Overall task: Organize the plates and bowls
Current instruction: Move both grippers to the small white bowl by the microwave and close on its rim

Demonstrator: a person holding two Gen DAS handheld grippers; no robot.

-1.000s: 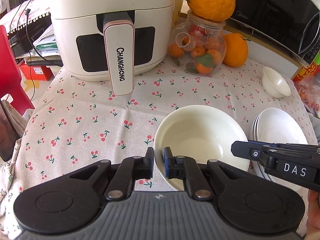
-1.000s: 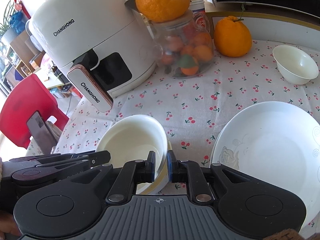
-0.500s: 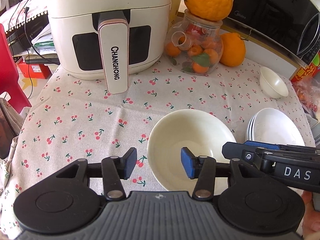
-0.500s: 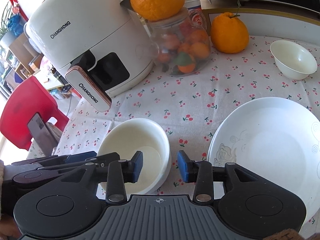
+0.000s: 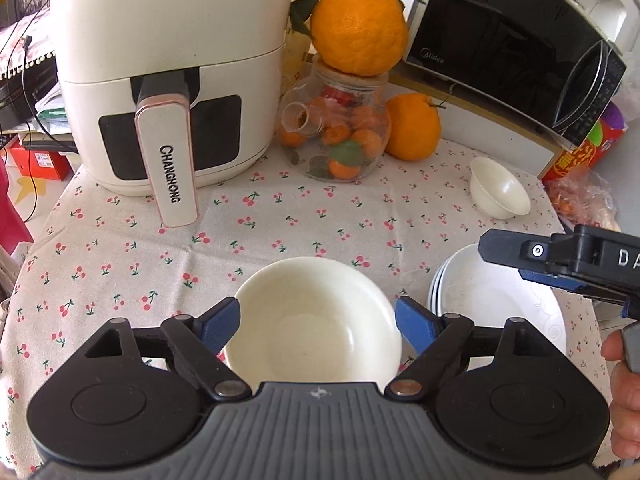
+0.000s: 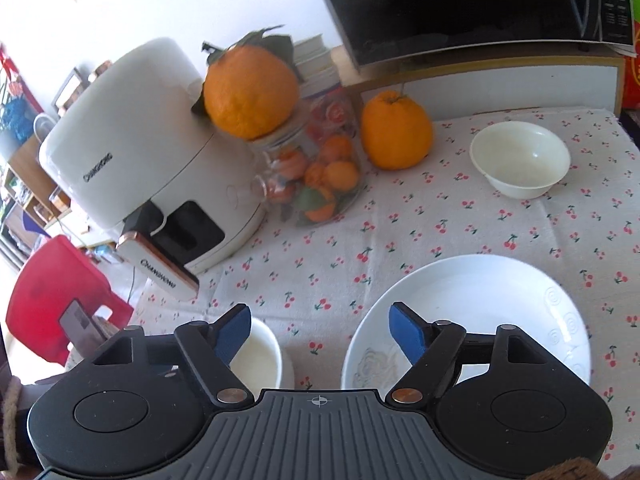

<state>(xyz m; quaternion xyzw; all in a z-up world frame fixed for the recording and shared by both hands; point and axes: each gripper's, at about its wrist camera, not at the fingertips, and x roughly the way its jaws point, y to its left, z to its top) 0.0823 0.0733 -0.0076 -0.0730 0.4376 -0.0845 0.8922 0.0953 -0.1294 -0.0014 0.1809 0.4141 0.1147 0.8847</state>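
Note:
A cream bowl (image 5: 316,320) sits on the cherry-print tablecloth right below my left gripper (image 5: 318,316), which is wide open and empty above it. In the right wrist view the same bowl (image 6: 258,356) lies at the lower left. A stack of white plates (image 5: 492,300) stands to its right, also seen in the right wrist view (image 6: 492,304). My right gripper (image 6: 320,328) is open and empty, above the cloth between bowl and plates; it shows in the left wrist view (image 5: 560,268). A small white bowl (image 5: 500,194) sits far right, also in the right wrist view (image 6: 520,160).
A white air fryer (image 5: 168,80) stands at the back left. A glass jar of oranges (image 5: 340,136) with a big orange on top, another orange (image 5: 412,128) and a black microwave (image 5: 512,40) line the back. A red chair (image 6: 52,300) is left of the table.
Both grippers were shut on the cream bowl's rim, then opened and let it go. Both have risen and drawn back; the right one has turned toward the plates.

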